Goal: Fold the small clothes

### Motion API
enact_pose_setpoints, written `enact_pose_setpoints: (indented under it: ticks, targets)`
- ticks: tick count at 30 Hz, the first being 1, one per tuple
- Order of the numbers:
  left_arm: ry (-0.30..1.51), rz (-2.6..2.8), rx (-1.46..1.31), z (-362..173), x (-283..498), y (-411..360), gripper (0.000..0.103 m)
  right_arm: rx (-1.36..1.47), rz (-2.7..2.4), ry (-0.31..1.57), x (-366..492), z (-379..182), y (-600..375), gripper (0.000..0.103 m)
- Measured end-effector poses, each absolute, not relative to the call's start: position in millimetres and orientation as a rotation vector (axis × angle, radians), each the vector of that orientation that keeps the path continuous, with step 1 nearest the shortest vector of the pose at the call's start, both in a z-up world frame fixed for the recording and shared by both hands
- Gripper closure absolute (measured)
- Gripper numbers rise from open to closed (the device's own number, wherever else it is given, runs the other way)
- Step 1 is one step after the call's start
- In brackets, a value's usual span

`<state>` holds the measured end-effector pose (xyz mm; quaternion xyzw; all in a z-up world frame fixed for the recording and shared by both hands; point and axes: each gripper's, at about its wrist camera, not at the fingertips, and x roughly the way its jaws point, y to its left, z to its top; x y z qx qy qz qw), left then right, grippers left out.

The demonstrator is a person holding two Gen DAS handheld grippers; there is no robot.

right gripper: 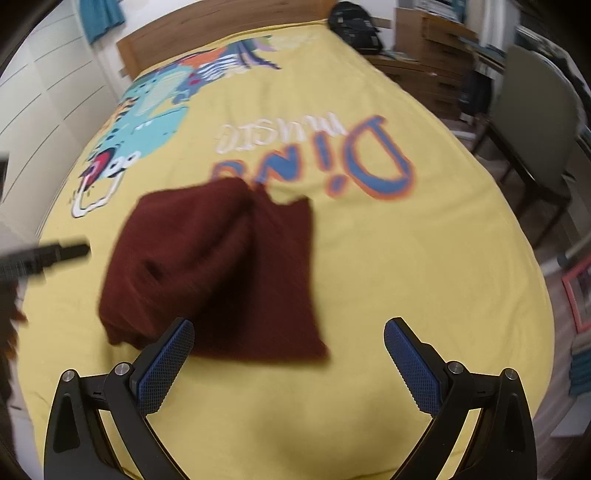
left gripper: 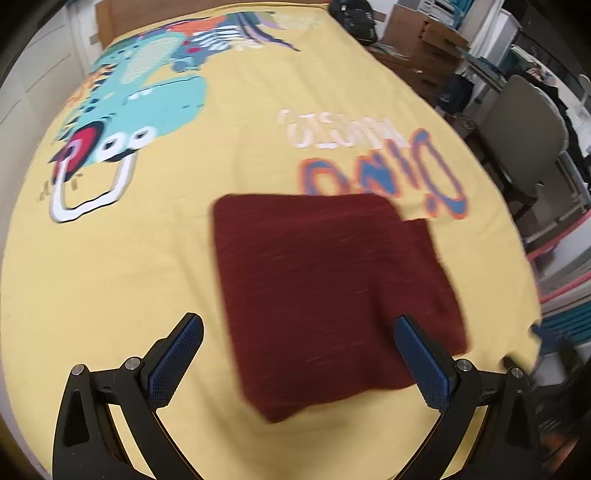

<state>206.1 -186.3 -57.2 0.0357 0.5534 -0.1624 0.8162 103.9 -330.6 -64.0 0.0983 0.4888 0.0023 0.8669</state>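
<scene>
A dark red garment [left gripper: 325,291] lies folded into a rough square on the yellow dinosaur bedspread [left gripper: 147,266]. My left gripper [left gripper: 299,332] is open and empty, its blue pads on either side of the garment's near part, held above it. In the right wrist view the same garment [right gripper: 221,280] lies left of centre, with one layer bulging. My right gripper [right gripper: 288,339] is open and empty, its left finger [right gripper: 166,365] over the garment's near edge. The left gripper's dark tip [right gripper: 55,253] shows at the left edge there.
The bed's wooden headboard [right gripper: 207,26] is at the far end, with a white panelled wall [right gripper: 48,110] to the left. To the right stand a grey chair [left gripper: 524,133], cardboard boxes [left gripper: 424,33] and a black bag [left gripper: 354,18]. Beyond the bed's right edge is floor with clutter.
</scene>
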Motion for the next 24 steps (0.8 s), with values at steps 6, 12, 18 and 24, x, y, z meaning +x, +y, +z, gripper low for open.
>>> enact_pose_setpoints:
  ticks: [6,12,18,24]
  targets:
    - [1.17,-0.295,0.005,-62,191,-130,0.001,0.206,0.145,1.138,175,-58,-287,0.018]
    - [1.184,-0.282,0.003,-72,178,-105,0.001,0.164,0.188,1.314,215,-97,-244,0.028]
    - [1.207,-0.296,0.013,-85,174,-97,0.001,0.213,0.159,1.408,213,-136,-251,0.051]
    - [1.23,-0.31,0.02,-94,174,-96,0.001,0.243,0.158,1.314,198,-127,-274,0.08]
